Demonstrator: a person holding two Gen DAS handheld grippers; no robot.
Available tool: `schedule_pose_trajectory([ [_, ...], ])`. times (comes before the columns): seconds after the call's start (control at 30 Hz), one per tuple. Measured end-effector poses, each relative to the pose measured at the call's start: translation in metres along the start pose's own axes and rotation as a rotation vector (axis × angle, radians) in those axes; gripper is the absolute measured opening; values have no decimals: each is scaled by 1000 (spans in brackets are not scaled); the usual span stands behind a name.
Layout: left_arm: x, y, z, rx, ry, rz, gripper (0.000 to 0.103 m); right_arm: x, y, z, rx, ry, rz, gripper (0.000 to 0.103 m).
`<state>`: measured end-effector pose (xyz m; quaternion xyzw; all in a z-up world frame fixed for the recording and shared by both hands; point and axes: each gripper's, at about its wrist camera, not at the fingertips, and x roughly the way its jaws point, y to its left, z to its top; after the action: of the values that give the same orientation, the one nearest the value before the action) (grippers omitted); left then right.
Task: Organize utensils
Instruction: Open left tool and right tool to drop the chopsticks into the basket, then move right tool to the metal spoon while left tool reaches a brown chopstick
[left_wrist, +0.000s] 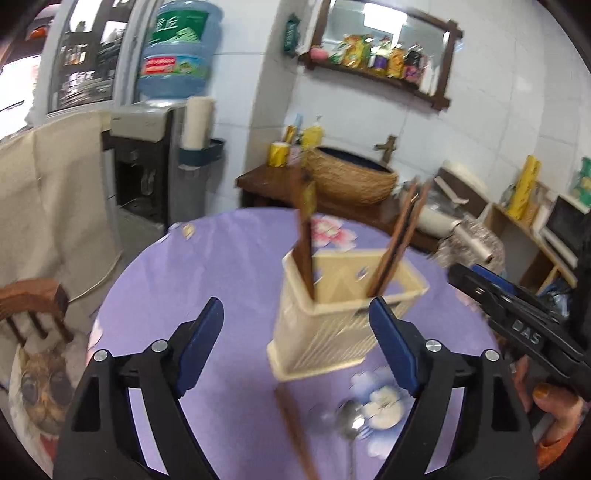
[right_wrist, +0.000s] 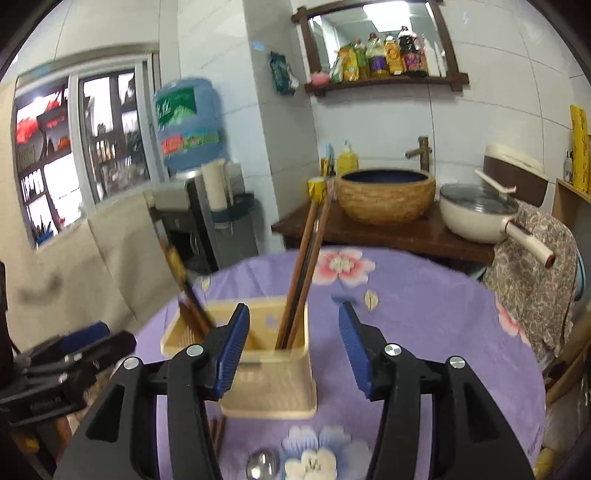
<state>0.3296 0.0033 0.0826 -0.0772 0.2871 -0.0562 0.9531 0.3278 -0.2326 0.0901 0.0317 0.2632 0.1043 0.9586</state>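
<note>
A cream utensil holder (left_wrist: 332, 332) stands on the purple flowered tablecloth (left_wrist: 184, 280). A brown chopstick pair (left_wrist: 397, 243) leans right in it, and another blurred chopstick (left_wrist: 304, 251) leans left. My left gripper (left_wrist: 295, 302) is open just short of the holder, with nothing between its pads. A loose chopstick (left_wrist: 295, 432) and a metal spoon (left_wrist: 349, 419) lie on the cloth below it. My right gripper (right_wrist: 293, 308) is open too, close over the holder (right_wrist: 269, 387), with the chopstick pair (right_wrist: 303, 280) standing beyond its fingers. The spoon (right_wrist: 262, 463) lies near its base.
The round table's far edge faces a wooden washstand (right_wrist: 388, 232) with a woven basin (right_wrist: 386, 197) and a cream pan (right_wrist: 476, 214). A water dispenser (left_wrist: 147, 166) stands at the left. A chair with a cat cushion (left_wrist: 40, 391) sits by the table's left side.
</note>
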Motion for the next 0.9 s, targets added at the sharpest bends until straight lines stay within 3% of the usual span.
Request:
schedule_pose_trajectory([
  [0.23, 19, 31, -78, 8, 129, 200, 81, 31, 17, -86, 8, 210, -29, 51],
  [0.47, 24, 53, -114, -45, 204, 217, 81, 41, 34, -125, -19, 307, -45, 51],
  [0.9, 17, 56, -116, -61, 205, 200, 81, 51, 51, -147, -80, 374, -45, 50],
])
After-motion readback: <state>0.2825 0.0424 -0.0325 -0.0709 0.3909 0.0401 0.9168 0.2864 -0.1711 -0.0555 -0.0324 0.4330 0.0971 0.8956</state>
